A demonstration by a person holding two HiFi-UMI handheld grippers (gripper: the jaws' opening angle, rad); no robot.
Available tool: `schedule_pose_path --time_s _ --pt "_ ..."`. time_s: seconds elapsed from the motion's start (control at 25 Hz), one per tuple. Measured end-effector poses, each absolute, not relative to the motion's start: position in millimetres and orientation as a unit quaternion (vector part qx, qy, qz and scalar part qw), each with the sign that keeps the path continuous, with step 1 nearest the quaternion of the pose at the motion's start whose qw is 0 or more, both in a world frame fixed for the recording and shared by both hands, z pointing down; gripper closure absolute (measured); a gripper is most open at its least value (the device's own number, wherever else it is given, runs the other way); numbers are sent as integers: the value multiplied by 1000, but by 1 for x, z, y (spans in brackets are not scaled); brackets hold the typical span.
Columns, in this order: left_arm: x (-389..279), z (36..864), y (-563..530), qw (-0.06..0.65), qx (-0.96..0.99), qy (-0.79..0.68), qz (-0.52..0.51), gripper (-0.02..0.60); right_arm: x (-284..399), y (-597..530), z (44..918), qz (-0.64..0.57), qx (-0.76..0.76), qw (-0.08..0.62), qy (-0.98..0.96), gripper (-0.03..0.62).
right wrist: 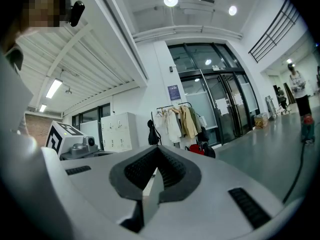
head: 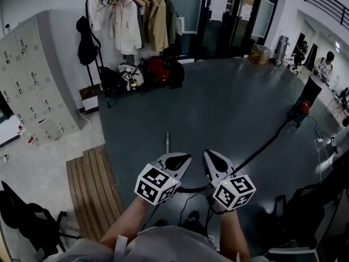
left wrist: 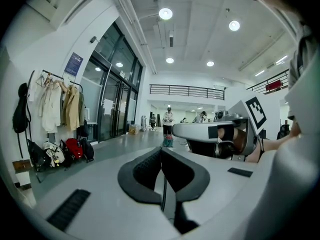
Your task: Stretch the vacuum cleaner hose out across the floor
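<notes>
**Two shut grippers, a hose lying long on the floor**

Both tools are pressed together with nothing between the pads. The left gripper [head: 184, 158] and the right gripper [head: 211, 156] hang side by side at chest height, pointing out over the room rather than down, which reads as a carrying pose and not a reach.

The vacuum cleaner hose [head: 267, 140] lies on the grey floor [head: 218, 91] as a nearly straight dark line. It runs from the red-topped canister [head: 299, 112] far off at the right towards the person's feet. That fits a hose pulled out and let go, or one waiting to be drawn further; I cannot tell which.

The hose's near end passes behind the right gripper. Whether it joins the pale wand tube [head: 167, 141] ahead is unclear, because thin cords near the feet muddle that stretch.
</notes>
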State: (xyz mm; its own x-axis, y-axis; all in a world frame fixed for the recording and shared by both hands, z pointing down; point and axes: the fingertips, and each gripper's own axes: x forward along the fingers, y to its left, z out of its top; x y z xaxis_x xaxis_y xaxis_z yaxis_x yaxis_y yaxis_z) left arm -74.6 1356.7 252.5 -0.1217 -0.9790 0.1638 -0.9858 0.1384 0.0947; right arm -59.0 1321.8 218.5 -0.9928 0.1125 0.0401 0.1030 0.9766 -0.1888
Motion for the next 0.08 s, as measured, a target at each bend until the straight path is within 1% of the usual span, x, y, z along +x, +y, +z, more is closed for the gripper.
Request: schedule_pose_path --time_s 0.08 --pt "-74 253 1356 93 657 -748 20 572 -59 1321 218 94 -54 25 -994 588"
